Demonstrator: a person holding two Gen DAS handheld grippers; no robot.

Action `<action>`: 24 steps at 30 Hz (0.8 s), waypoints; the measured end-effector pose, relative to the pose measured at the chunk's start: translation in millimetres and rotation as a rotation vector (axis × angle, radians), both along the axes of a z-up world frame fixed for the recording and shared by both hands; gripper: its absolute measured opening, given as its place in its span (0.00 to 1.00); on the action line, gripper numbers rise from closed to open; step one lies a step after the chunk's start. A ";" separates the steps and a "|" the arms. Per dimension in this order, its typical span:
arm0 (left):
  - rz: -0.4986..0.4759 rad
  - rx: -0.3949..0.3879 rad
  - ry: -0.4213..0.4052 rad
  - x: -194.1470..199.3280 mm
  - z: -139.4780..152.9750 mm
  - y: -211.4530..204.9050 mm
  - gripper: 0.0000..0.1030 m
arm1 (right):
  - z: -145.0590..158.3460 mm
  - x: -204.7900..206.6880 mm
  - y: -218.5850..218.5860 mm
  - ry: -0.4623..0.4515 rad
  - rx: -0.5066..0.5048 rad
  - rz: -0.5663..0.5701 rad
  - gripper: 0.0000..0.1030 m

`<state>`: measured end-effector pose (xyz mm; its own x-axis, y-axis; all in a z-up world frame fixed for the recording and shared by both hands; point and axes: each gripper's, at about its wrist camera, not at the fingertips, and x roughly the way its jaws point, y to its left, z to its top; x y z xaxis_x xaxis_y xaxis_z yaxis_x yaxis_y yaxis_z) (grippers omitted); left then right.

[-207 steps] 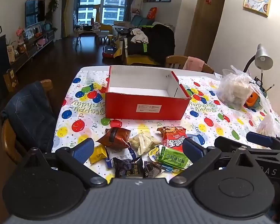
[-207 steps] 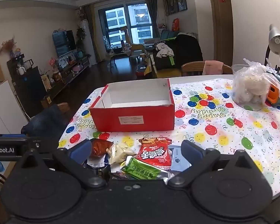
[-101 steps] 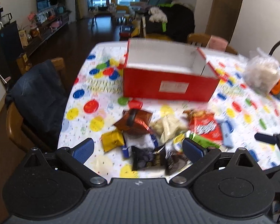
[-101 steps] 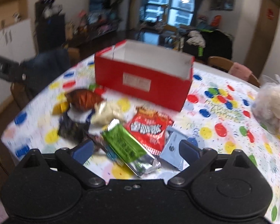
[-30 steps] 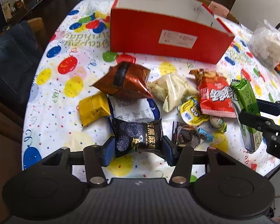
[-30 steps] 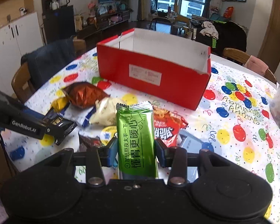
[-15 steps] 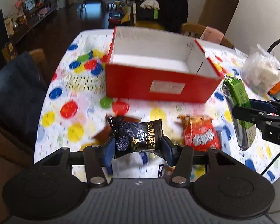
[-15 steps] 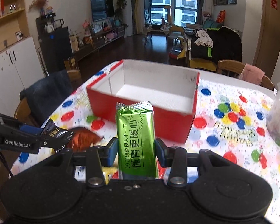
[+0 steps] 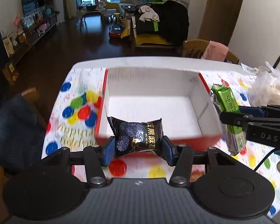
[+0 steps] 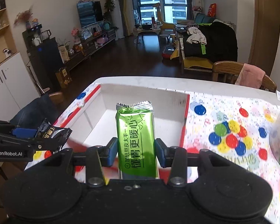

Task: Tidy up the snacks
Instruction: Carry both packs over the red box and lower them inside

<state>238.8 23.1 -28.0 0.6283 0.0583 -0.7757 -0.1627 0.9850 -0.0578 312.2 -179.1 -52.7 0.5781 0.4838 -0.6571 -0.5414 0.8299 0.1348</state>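
Note:
My left gripper (image 9: 138, 150) is shut on a black snack packet (image 9: 137, 136) and holds it above the near wall of the red box (image 9: 186, 141). The box's white inside (image 9: 151, 108) shows no snacks. My right gripper (image 10: 135, 152) is shut on a long green snack packet (image 10: 135, 134), raised in front of the red box (image 10: 183, 128). The green snack packet (image 9: 227, 102) and the right gripper (image 9: 231, 116) also appear at the right of the left wrist view, beside the box's right wall. The left gripper (image 10: 46, 136) with the black packet (image 10: 52, 130) shows at the left of the right wrist view.
The table wears a cloth with coloured balloons (image 9: 80, 110). A clear plastic bag (image 9: 268, 89) sits at the far right. A chair with a dark jacket (image 9: 15, 128) stands at the table's left, another chair with a pink cloth (image 9: 214, 52) behind it.
Both grippers rose and moved forward with their packets, from over the snack pile to the near edge of the red box. The loose snacks have dropped out of view.

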 end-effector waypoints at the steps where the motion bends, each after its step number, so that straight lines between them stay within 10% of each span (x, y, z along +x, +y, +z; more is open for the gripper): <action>1: 0.003 0.005 0.002 10.7 1.2 1.1 0.50 | -1.3 8.2 2.1 0.006 0.001 0.001 0.40; 24: 0.004 0.053 0.295 152.1 -87.0 4.5 0.50 | -93.7 90.5 88.7 0.148 -0.267 0.159 0.40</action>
